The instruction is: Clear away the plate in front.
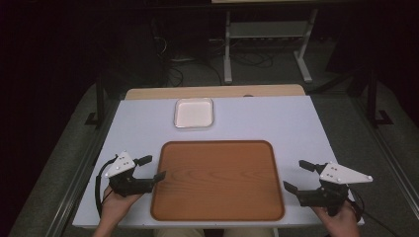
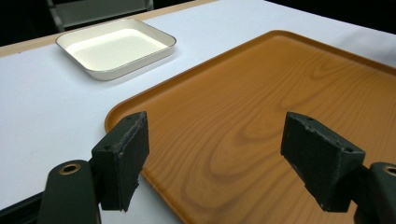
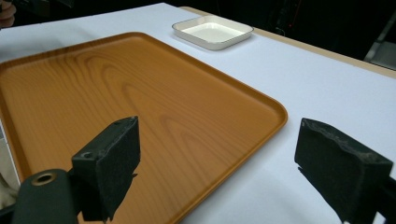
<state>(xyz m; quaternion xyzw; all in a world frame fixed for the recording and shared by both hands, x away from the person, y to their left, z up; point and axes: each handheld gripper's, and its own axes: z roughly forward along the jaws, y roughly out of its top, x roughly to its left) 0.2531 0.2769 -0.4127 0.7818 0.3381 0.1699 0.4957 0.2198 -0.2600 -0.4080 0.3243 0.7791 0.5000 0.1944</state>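
A wooden-look brown tray [image 1: 217, 180] lies empty at the front middle of the white table. Beyond it sits a shallow white square dish [image 1: 194, 112], also empty. My left gripper [image 1: 152, 168] hovers at the tray's left edge, held by a hand, its jaws wide open with nothing between them. In the left gripper view its fingertips [image 2: 123, 158] frame the tray's near corner [image 2: 187, 140], with the dish [image 2: 116, 46] farther off. My right gripper [image 1: 298, 177] is open beside the tray's right edge. The right gripper view shows the tray [image 3: 140, 102] and the dish [image 3: 212, 31].
The white table top [image 1: 267, 118] has a wooden strip along its far edge [image 1: 212, 92]. Beyond the table are a dark floor, cables and the legs of a metal stand [image 1: 267, 44]. Black frame rails run along both sides of the table.
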